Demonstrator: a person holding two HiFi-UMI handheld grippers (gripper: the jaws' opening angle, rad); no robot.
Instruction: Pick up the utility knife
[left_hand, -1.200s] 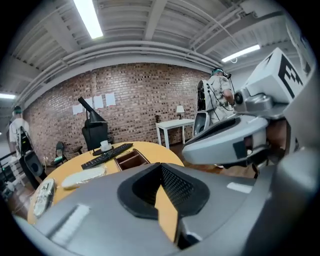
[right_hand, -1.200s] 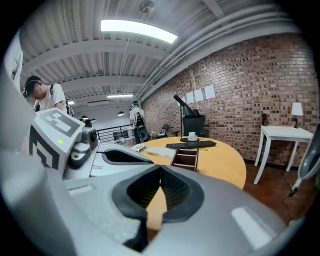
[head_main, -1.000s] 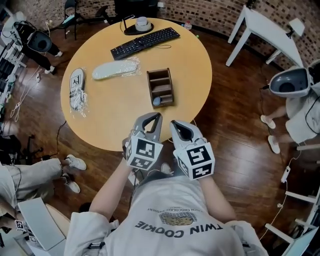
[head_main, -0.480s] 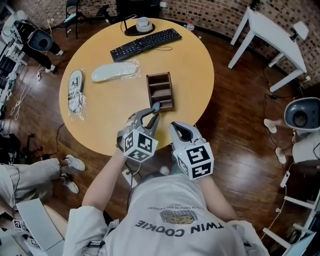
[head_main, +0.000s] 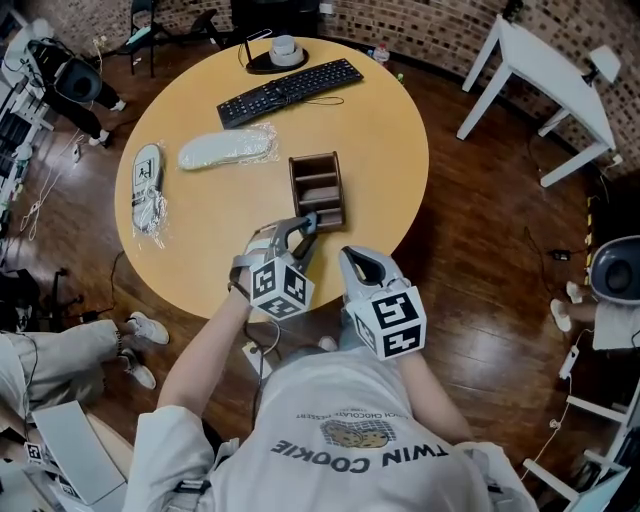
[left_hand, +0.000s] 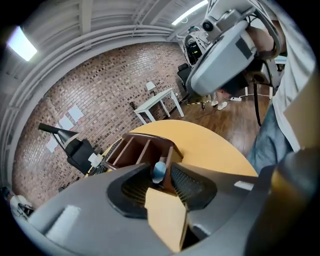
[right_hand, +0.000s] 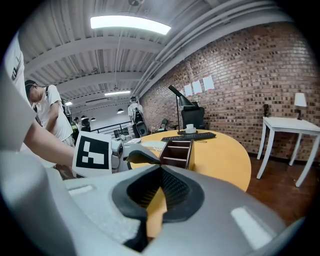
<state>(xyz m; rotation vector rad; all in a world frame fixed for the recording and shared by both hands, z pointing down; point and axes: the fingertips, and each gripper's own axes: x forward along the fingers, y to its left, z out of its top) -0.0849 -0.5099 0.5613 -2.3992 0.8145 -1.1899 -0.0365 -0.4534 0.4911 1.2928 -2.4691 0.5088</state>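
only a blue end of the utility knife (left_hand: 159, 169) shows, just past the left gripper (left_hand: 161, 176). the organizer (left_hand: 131, 150) hides its body.

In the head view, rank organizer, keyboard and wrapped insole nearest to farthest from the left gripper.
1. organizer, directly ahead of the left gripper, at its tips.
2. wrapped insole, farther off to the left.
3. keyboard, at the table's far side.

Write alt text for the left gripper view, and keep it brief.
The left gripper has its jaws slightly apart around the blue end of a utility knife, which sticks up from the nearest compartment of a brown wooden organizer on a round yellow table. A brick wall and a white table stand behind.
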